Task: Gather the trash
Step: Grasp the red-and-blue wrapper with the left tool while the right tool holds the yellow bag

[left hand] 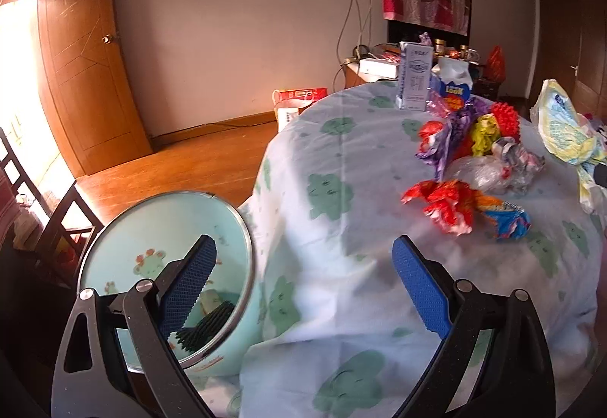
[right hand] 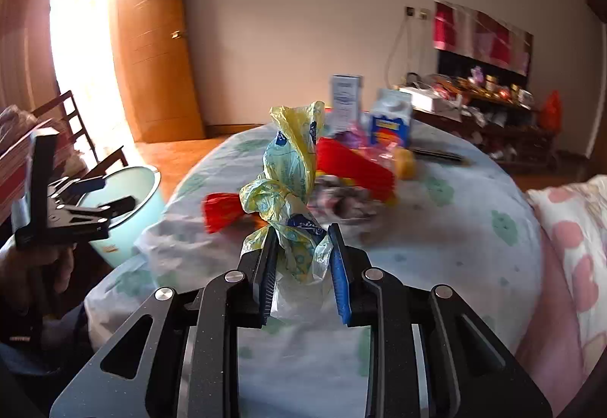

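Note:
My right gripper [right hand: 301, 234] is shut on a crumpled yellow and light-blue plastic bag [right hand: 290, 167], lifted above the cloth-covered table [right hand: 455, 228]; the same bag [left hand: 565, 122] shows at the right edge of the left wrist view. My left gripper [left hand: 303, 258] is open and empty, its left finger over the mouth of a pale green bin [left hand: 167, 239] beside the table. In the right wrist view that gripper [right hand: 110, 196] hovers over the bin [right hand: 132, 183]. A pile of wrappers [left hand: 474, 145] and a red-orange wrapper [left hand: 447, 205] lie on the cloth.
A white-blue carton [left hand: 415, 76] and a blue snack box [left hand: 453, 84] stand at the table's far side. A wooden chair [left hand: 57, 220] stands left of the bin. A cluttered sideboard [right hand: 474, 107] lines the back wall. A pink floral sleeve [right hand: 569, 247] is at right.

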`<act>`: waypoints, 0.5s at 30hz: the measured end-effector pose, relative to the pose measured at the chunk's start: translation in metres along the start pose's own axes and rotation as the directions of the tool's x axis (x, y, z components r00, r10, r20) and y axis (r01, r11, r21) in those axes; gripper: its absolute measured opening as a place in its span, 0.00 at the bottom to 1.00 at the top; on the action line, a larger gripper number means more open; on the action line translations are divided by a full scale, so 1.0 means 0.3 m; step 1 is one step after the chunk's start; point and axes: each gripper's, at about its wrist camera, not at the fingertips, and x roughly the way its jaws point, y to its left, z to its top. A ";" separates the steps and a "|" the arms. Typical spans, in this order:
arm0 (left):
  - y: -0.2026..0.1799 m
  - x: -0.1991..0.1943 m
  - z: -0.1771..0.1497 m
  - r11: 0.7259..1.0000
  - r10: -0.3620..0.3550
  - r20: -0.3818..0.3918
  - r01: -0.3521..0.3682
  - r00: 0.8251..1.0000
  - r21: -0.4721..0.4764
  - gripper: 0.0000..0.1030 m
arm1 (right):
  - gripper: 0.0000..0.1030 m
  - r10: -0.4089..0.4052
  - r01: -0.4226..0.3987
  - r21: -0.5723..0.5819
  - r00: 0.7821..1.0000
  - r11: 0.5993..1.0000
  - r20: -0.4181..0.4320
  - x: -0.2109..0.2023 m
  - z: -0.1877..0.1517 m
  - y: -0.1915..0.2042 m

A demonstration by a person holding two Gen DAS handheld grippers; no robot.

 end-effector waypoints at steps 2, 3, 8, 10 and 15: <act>-0.072 0.019 0.030 0.999 -0.029 0.013 0.028 1.000 0.031 0.89 | 0.26 -0.079 0.080 0.056 0.997 0.995 -0.013 0.023 -0.009 -0.111; -0.105 0.032 0.040 0.998 -0.041 0.016 0.040 0.999 0.046 0.89 | 0.26 -0.098 0.099 0.075 0.995 0.992 -0.021 0.031 -0.016 -0.146; -0.246 0.123 0.071 0.990 -0.080 -0.021 0.082 0.997 0.111 0.88 | 0.27 -0.154 0.165 0.144 0.984 0.976 -0.083 0.098 -0.084 -0.291; -0.279 0.159 0.075 0.988 -0.090 -0.047 0.095 0.995 0.118 0.84 | 0.27 -0.144 0.158 0.167 0.985 0.973 -0.094 0.111 -0.107 -0.323; -0.326 0.236 0.060 0.978 -0.139 -0.140 0.159 0.980 0.138 0.44 | 0.27 -0.116 0.130 0.179 0.989 0.975 -0.088 0.122 -0.134 -0.342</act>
